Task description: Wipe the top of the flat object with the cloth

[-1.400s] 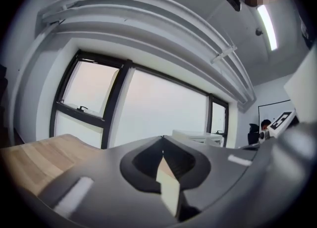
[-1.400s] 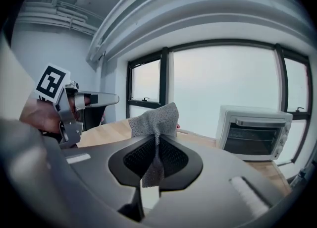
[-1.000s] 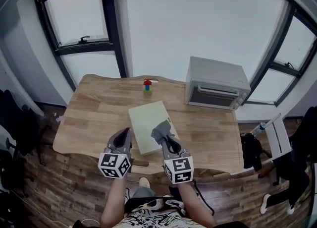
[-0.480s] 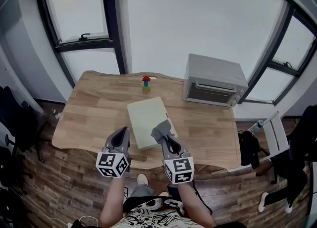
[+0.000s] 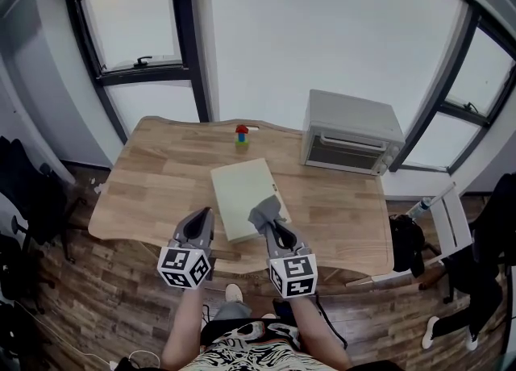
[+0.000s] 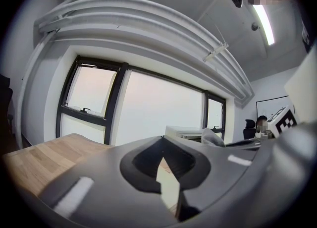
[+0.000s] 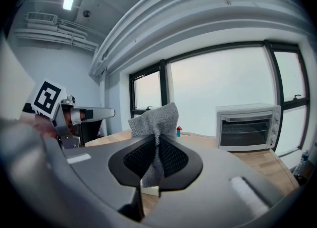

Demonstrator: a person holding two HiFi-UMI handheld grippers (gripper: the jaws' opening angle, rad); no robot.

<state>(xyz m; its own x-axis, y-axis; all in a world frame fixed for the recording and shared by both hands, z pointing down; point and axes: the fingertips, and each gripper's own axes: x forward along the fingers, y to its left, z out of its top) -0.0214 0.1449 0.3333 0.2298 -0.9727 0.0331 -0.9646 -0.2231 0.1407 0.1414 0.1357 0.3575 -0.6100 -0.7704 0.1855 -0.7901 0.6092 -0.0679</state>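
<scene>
A pale flat board (image 5: 245, 197) lies on the wooden table (image 5: 161, 176), angled toward me. My right gripper (image 5: 268, 223) is shut on a grey cloth (image 5: 266, 212), held over the board's near right corner. In the right gripper view the cloth (image 7: 154, 123) sticks up from between the closed jaws, with a bit of the board's edge (image 7: 149, 191) below. My left gripper (image 5: 200, 220) hovers at the table's near edge, left of the board, jaws together with nothing in them. In the left gripper view a sliver of the board (image 6: 167, 187) shows past the jaws.
A grey toaster oven (image 5: 352, 135) stands at the back right of the table, also in the right gripper view as the oven (image 7: 245, 127). A small red, green and blue toy (image 5: 241, 135) sits at the far edge. Windows (image 5: 137, 31) rise behind; a white rack (image 5: 447, 220) stands at the right.
Both grippers have shifted slightly relative to the table and board, keeping their poses. The cloth stays in the right gripper; the left stays shut and empty.
</scene>
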